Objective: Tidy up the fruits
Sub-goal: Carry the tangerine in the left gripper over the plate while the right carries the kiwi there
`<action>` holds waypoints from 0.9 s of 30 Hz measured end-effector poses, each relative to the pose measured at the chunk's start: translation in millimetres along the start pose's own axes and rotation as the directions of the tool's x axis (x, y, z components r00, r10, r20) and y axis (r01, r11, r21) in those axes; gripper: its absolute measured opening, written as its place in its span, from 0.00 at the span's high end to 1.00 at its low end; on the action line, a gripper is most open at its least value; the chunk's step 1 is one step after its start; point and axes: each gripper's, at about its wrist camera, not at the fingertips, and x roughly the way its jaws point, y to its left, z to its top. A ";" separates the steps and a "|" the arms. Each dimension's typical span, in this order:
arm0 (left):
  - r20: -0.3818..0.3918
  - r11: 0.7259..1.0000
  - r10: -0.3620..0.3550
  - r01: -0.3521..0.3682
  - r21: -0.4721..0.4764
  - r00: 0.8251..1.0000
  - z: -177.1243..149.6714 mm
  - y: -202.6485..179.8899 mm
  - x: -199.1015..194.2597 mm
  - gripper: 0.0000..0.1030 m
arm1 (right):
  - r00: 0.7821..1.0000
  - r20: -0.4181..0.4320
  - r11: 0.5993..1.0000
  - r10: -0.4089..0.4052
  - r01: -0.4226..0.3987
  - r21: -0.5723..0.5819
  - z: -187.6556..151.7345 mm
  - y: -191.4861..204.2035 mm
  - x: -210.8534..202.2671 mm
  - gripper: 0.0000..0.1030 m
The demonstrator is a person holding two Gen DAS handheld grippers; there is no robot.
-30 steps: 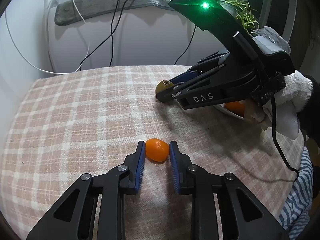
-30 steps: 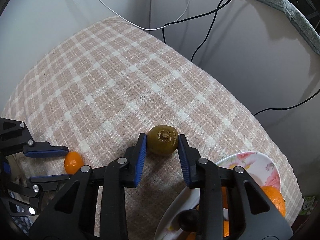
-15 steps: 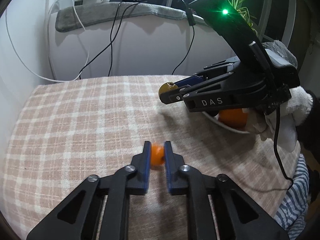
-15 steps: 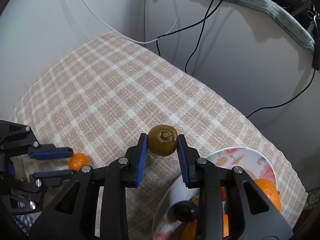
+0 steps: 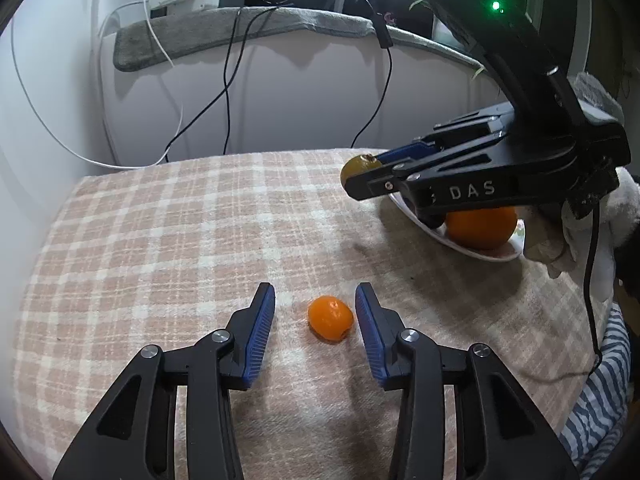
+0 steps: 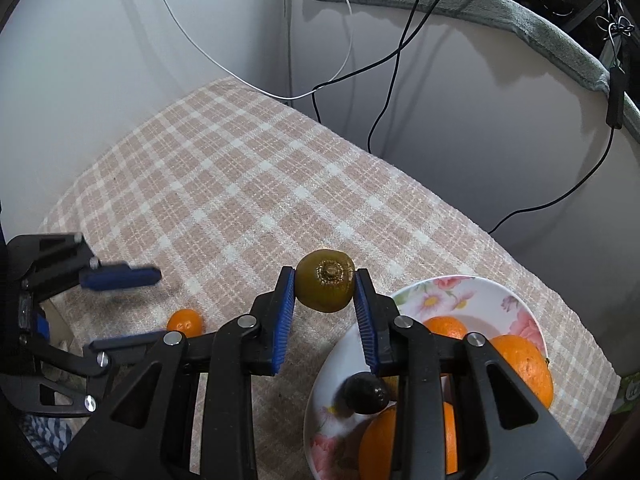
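Observation:
A small orange fruit (image 5: 330, 318) lies on the checked cloth between the blue pads of my left gripper (image 5: 315, 300). Its jaws are opening and neither pad touches the fruit. The right wrist view shows the same fruit (image 6: 185, 321) and the left gripper (image 6: 160, 304) at the far left. My right gripper (image 6: 323, 276) is shut on a brown-green kiwi (image 6: 325, 286) and holds it in the air beside the rim of a flowered plate (image 6: 480, 292). In the left wrist view the kiwi (image 5: 358, 162) sticks out past the right gripper (image 5: 362, 180), above the plate (image 5: 492, 255).
The plate holds large oranges (image 6: 524, 364) and a dark round fruit (image 6: 366, 394). Cables (image 5: 228, 92) hang down the white wall behind the table. The cloth drops off at the near right edge, where striped fabric (image 5: 592, 408) shows. A gloved hand (image 5: 576, 232) holds the right gripper.
The left jaws, pressed on the small orange fruit half a second ago, have spread and the fruit lies free on the cloth. The right gripper has risen with the kiwi.

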 end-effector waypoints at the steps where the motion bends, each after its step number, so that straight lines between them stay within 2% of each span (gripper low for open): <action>1: -0.006 1.000 0.006 -0.006 0.005 1.000 -0.9 -0.1 -0.2 0.61 | 1.000 0.000 1.000 0.001 -0.001 -0.001 0.4 0.0 0.6 0.70; 7: -0.030 0.999 0.003 -0.002 0.037 1.000 -2.1 -3.0 4.0 0.60 | 1.000 0.004 1.000 0.002 -0.002 -0.012 2.0 1.7 -0.1 0.70; 14: -0.068 0.999 -0.010 0.012 0.032 0.998 -3.8 -1.2 11.8 0.61 | 1.000 0.008 1.000 0.001 0.000 -0.016 1.7 2.5 -0.8 0.70; 18: -0.070 1.000 -0.018 0.020 0.023 0.997 -4.2 0.5 13.6 0.76 | 1.000 0.014 1.000 -0.005 0.005 -0.014 1.3 1.3 -4.7 0.70; 22: -0.063 1.000 -0.004 0.006 0.026 0.998 -2.5 -1.9 14.1 0.77 | 1.000 0.023 1.000 -0.006 0.006 -0.008 1.0 -0.6 -9.1 0.70; 27: -0.028 0.999 -0.033 0.032 -0.026 0.999 9.6 4.3 6.0 0.77 | 0.999 0.041 1.000 -0.004 0.005 -0.002 -0.3 -2.9 -17.7 0.70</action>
